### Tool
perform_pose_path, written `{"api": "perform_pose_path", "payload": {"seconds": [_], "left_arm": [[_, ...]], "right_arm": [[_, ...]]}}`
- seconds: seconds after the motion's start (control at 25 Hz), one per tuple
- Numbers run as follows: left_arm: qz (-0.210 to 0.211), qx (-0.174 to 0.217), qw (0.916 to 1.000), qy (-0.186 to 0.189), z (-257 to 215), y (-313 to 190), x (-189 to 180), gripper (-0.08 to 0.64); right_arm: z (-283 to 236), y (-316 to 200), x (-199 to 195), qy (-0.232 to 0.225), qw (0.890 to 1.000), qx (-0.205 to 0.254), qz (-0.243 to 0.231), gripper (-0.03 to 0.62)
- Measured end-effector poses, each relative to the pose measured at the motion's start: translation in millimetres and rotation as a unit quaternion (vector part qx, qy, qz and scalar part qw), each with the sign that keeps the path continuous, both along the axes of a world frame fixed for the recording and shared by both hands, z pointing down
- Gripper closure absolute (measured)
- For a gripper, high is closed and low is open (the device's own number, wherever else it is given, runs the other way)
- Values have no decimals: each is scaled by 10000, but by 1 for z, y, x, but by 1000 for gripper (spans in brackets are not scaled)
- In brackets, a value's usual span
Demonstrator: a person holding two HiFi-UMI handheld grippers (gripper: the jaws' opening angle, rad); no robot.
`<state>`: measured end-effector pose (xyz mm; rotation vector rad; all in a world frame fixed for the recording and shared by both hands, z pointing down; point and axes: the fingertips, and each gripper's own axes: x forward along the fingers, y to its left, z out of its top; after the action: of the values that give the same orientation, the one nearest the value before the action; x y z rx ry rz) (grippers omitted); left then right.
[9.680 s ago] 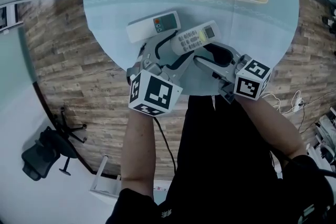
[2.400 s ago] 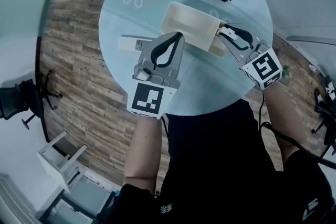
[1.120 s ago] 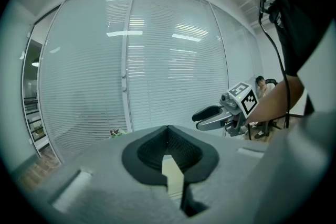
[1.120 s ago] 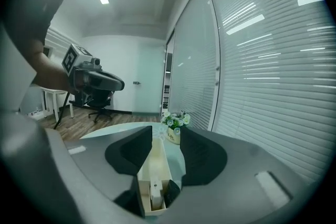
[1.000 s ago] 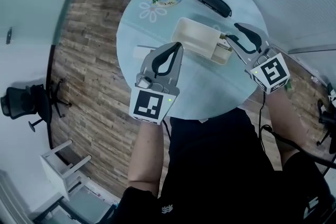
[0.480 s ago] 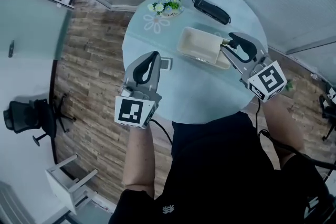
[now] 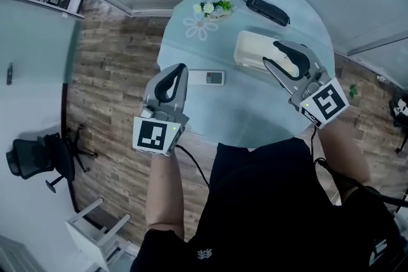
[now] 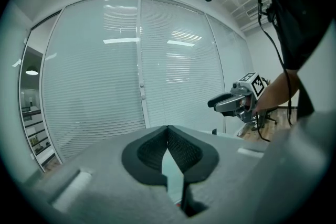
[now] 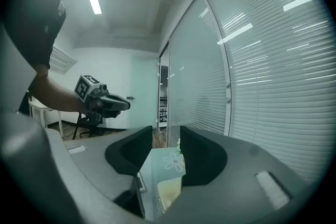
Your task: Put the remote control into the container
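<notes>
A white remote control [image 7: 208, 77] lies flat on the round blue-clothed table [image 7: 242, 108], left of the cream container [image 7: 248, 48]. My left gripper [image 7: 181, 67] hangs at the table's left edge, shut and empty; its pads meet in the left gripper view [image 8: 168, 136]. My right gripper [image 7: 270, 53] hovers over the container's right end, jaws apart with nothing between them. Through that gap in the right gripper view [image 9: 166, 152] show the container [image 9: 169, 194] and the remote's edge [image 9: 140, 182]. The container's inside is hidden by the right gripper.
A black handset [image 7: 268, 9] and a small bunch of flowers [image 7: 217, 4] sit at the table's far side. Window blinds stand behind the table. An office chair [image 7: 32, 159] and a white stool [image 7: 95, 232] stand on the wood floor at the left.
My left gripper has drawn back from beside the container to the table's left edge, uncovering the remote. My right gripper has risen and shifted over the container's right end.
</notes>
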<state>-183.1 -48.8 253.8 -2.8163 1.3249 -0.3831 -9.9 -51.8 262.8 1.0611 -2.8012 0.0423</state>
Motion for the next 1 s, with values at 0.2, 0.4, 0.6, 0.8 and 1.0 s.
{"api": "perform_pose_path", "payload": {"seconds": [0.2, 0.4, 0.6, 0.8, 1.0], "left_arm": [[371, -126, 9992, -61, 15, -7, -32, 560], [774, -237, 9967, -74, 33, -12, -54, 541], [1157, -260, 9929, -122, 56, -17, -64, 528], [1438, -443, 9885, -137, 83, -13, -70, 522], [1720, -468, 9837, -256, 103, -12, -74, 520]], "right_arm": [[1, 1, -44, -33, 9999, -11, 96, 420], [14, 5, -81, -52, 9997, -121, 223, 420], [42, 7, -108, -67, 9985, -329, 429, 420], [56, 9, -129, -153, 9972, -416, 601, 420], [73, 7, -134, -210, 9950, -501, 837, 420]]}}
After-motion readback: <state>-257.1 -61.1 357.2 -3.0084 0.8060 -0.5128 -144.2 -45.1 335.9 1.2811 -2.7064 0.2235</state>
